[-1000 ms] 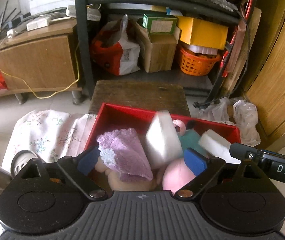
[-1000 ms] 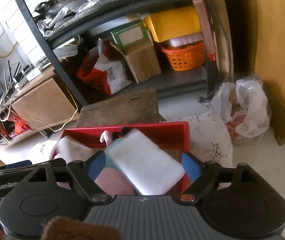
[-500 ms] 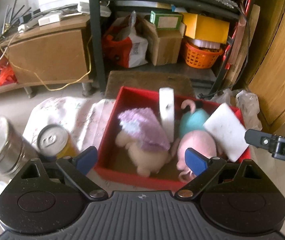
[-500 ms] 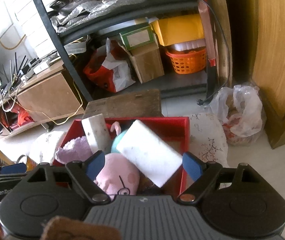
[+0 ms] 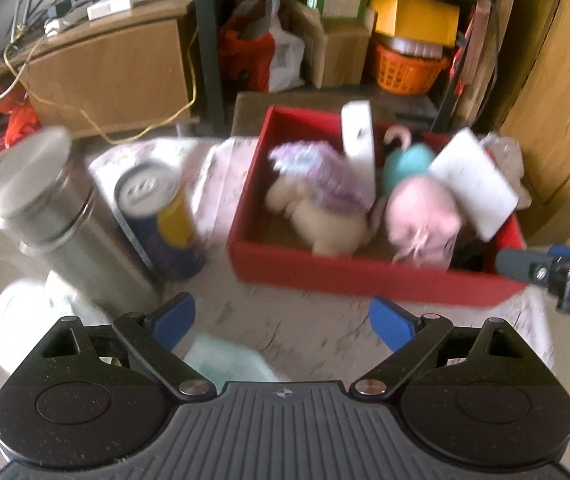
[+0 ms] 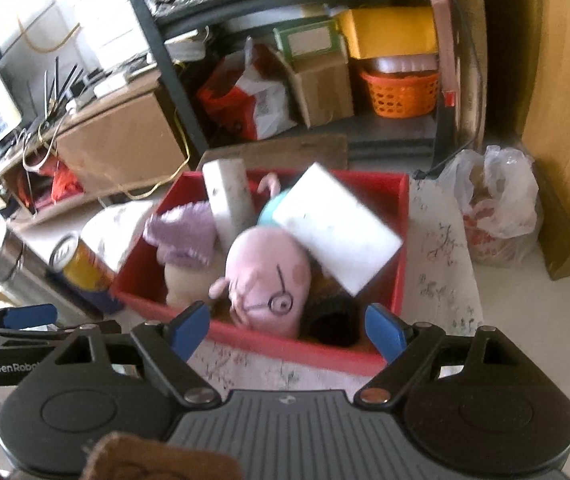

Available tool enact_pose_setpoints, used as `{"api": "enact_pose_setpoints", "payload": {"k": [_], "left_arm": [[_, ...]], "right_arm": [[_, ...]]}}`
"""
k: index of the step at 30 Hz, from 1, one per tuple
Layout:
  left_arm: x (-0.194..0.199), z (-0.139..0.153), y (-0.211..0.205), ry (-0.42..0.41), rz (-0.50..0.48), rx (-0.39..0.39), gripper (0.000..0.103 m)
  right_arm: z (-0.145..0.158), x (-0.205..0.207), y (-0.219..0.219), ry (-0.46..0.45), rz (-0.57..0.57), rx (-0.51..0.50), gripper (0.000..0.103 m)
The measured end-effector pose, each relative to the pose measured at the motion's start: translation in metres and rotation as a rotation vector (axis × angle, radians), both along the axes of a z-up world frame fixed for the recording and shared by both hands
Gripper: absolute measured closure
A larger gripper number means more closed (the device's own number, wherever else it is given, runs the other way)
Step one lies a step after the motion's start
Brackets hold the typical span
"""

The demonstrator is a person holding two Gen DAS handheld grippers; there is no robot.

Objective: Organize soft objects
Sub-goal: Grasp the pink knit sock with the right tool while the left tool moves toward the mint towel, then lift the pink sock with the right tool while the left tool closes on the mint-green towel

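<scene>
Inventory, left to right. Steel canister (image 5: 45, 216) and drink can (image 5: 157, 216): 2 hard items, standing side by side on the floral cloth (image 5: 305, 332) just left of the box, and staying outside it. Pale green soft item (image 5: 229, 364): lying on the cloth at the near edge, just ahead of the left gripper (image 5: 283, 320), too blurred to identify; likely the 1 soft piece still waiting. Left gripper: jaws standing wide apart, gripping nothing. Red box (image 6: 269, 346): sitting on the cloth and holding the sorted goods, namely a purple knitted cloth (image 6: 183, 236) draped over a beige plush (image 5: 325, 224), 1 white foam block (image 6: 229, 196) standing on end, a teal plush (image 5: 407, 162), a pink pig plush (image 6: 269, 276), and a 2nd white foam block (image 6: 335, 232) leaning tilted on the pile; a dark round item (image 6: 331, 322) is sitting in the near right corner. Right gripper (image 6: 287, 326): hovering over the near box wall, jaws wide, carrying nothing. Status: sorting appearing nearly complete.
</scene>
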State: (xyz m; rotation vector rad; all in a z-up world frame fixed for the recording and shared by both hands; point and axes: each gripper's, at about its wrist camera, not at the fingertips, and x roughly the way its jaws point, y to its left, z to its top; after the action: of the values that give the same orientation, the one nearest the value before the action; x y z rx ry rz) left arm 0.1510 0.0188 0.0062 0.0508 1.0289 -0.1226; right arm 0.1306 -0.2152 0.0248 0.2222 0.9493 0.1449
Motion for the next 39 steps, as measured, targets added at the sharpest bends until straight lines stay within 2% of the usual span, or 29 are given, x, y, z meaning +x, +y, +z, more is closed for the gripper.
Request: {"api": "enact_pose_setpoints", "payload": {"k": [6, 12, 15, 23, 26, 30, 32, 35, 39], "left_arm": [[-0.021, -0.011, 0.017, 0.042, 0.012, 0.011, 0.012], [-0.039, -0.008, 0.032, 0.041, 0.029, 0.010, 0.014], [-0.044, -0.011, 0.042, 0.045, 0.052, 0.062, 0.014], [-0.052, -0.008, 0.075, 0.053, 0.093, -0.003, 0.013], [-0.052, -0.008, 0.078, 0.056, 0.090, -0.018, 0.013], [-0.051, -0.007, 0.078, 0.054, 0.081, -0.028, 0.013], [-0.051, -0.009, 0.076, 0.057, 0.072, -0.029, 0.013], [-0.050, -0.013, 0.075, 0.071, 0.065, -0.023, 0.013], [-0.049, -0.024, 0.069, 0.110, 0.042, -0.008, 0.013]], "right_arm": [[-0.010, -0.015, 0.014, 0.043, 0.056, 0.033, 0.045], [-0.025, -0.034, 0.061, 0.088, 0.211, 0.009, 0.045], [-0.034, -0.038, 0.078, 0.109, 0.252, 0.016, 0.045], [-0.052, -0.038, 0.114, 0.186, 0.365, 0.057, 0.046], [-0.066, -0.038, 0.124, 0.234, 0.382, 0.068, 0.053], [-0.078, -0.034, 0.130, 0.268, 0.382, 0.078, 0.082], [-0.078, -0.033, 0.131, 0.254, 0.382, 0.063, 0.088], [-0.077, -0.029, 0.123, 0.258, 0.363, 0.096, 0.097], [-0.067, -0.028, 0.110, 0.236, 0.353, 0.122, 0.100]]}}
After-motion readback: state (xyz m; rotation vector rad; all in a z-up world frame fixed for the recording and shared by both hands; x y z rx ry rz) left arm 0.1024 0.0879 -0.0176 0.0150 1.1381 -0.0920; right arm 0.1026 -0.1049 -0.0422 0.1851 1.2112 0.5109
